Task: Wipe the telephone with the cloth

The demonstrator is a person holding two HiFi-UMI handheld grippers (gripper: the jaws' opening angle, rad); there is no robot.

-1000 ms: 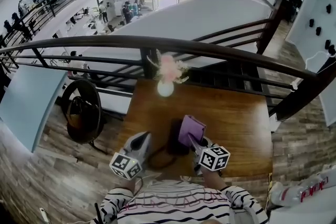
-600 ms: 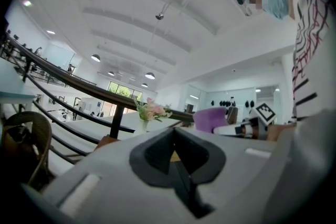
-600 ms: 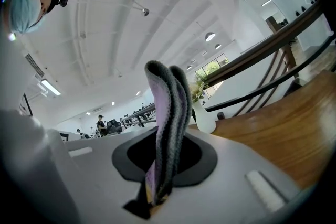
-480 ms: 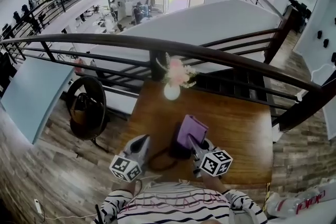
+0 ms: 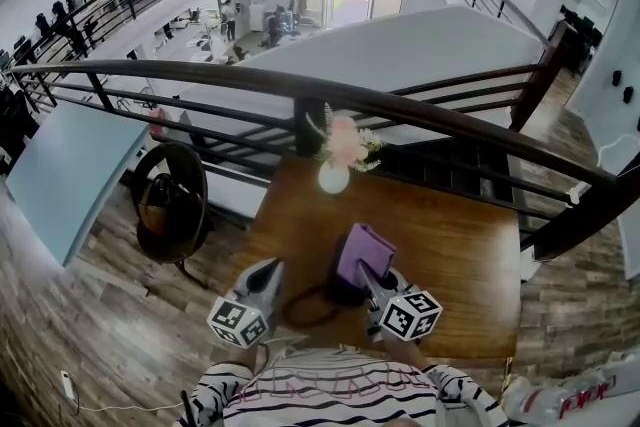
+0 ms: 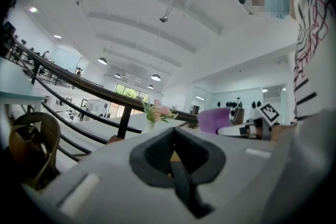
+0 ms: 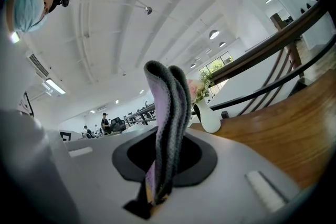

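A purple cloth (image 5: 362, 253) stands folded above the dark telephone (image 5: 336, 289) on the wooden table (image 5: 450, 245). My right gripper (image 5: 374, 277) is shut on the cloth's lower edge. In the right gripper view the cloth (image 7: 169, 113) rises grey and lilac from between the shut jaws of my right gripper (image 7: 157, 194). The telephone's cord (image 5: 300, 307) loops out to the left of it. My left gripper (image 5: 262, 277) hovers left of the telephone, apart from it. The left gripper view shows my left gripper (image 6: 177, 166) with its jaws together and nothing held, and the cloth (image 6: 215, 118) off to the right.
A white vase of pink flowers (image 5: 334, 173) stands at the table's far edge, by a dark railing (image 5: 400, 110). A round wicker chair (image 5: 170, 215) sits on the floor to the left. The table's near edge lies just in front of the person's striped shirt (image 5: 340, 395).
The head view has shifted slightly, so the vase sits a little lower and further right. Both grippers and the cloth stay in about the same place.
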